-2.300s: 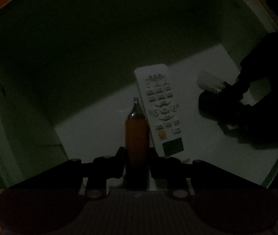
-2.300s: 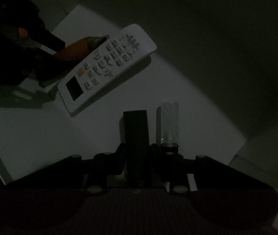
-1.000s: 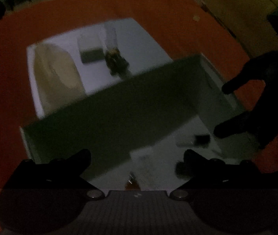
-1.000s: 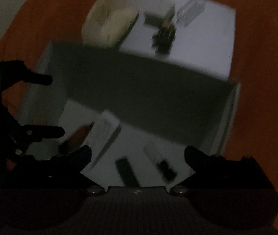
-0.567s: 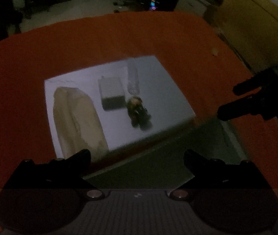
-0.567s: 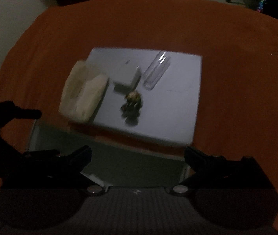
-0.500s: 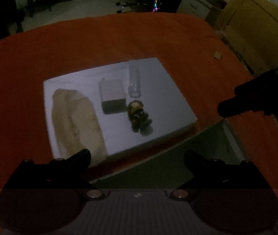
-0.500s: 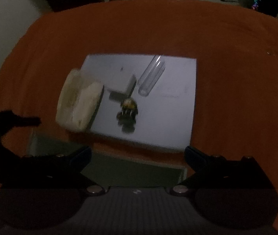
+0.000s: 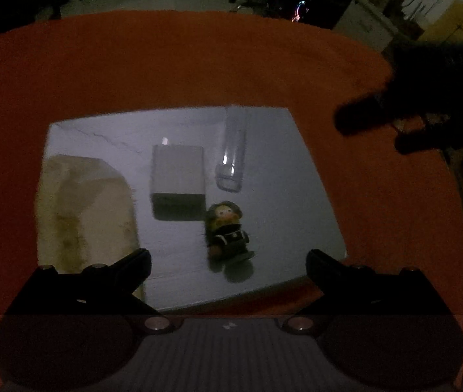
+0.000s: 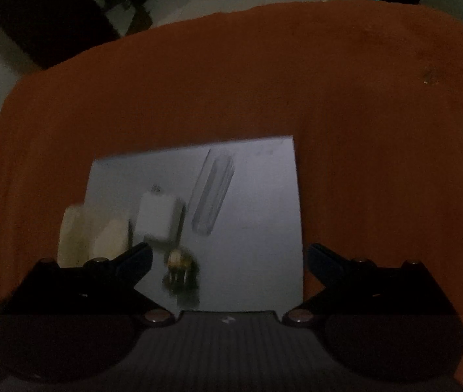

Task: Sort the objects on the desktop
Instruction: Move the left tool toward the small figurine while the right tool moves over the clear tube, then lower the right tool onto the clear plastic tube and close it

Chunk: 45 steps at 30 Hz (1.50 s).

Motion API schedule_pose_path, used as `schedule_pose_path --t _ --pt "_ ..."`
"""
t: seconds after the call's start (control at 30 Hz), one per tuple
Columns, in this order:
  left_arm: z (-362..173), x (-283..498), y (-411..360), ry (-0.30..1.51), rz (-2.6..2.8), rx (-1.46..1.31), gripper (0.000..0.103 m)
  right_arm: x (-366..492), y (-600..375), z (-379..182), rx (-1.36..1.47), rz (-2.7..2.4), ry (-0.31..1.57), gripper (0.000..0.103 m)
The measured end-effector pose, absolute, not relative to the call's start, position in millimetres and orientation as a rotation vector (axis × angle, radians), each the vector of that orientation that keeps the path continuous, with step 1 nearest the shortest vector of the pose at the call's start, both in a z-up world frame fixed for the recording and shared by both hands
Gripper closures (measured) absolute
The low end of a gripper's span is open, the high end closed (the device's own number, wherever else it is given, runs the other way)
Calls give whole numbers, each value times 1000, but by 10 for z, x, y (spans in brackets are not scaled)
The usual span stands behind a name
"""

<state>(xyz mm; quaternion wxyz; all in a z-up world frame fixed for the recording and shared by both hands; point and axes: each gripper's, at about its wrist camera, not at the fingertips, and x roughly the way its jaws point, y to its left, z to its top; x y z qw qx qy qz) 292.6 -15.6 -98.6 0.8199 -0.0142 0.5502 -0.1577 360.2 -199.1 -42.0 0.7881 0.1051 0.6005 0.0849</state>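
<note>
Left gripper [image 9: 228, 261] jaws wide, nothing held, above the near edge of the white board [image 9: 274, 170]. Right gripper [image 10: 230, 256] also wide and empty; its dark fingers [image 9: 362, 117] show off the board's right edge in the left view. On the board: small figurine [image 9: 228, 232] near the near edge, white charger block [image 9: 179, 173] just behind it, clear tube [image 9: 233, 156] lying right of the block, beige cloth bundle [image 9: 81, 209] along the left edge. Board sits on the orange desk cover [image 9: 199, 62]. Dim light.
</note>
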Motion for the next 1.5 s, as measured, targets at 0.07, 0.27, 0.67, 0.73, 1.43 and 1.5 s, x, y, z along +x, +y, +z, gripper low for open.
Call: schedule_pose_path --t 0.07,0.27,0.67,0.73,1.43,1.5 --pt "-1091 2953 -246 1180 -303 -7 0 3744 -1969 -501 251 163 1301 0" --pt "-1271 3028 -344 1178 -240 17 0 4046 -1822 -789 235 111 1327 0" --pt "-1478 3135 -443 1200 -164 30 1 4335 -1782 -1206 251 114 1328 1" --pt "-1492 3165 -441 1212 -162 25 1 4359 -1767 -1229 229 100 1313 2" --pt "-1619 3252 -428 1253 -264 17 66 4093 -1632 -1604 207 123 1371 82" --pt "-1604 3231 -380 1247 -285 19 66 4069 -1633 -1612 108 120 1400 99"
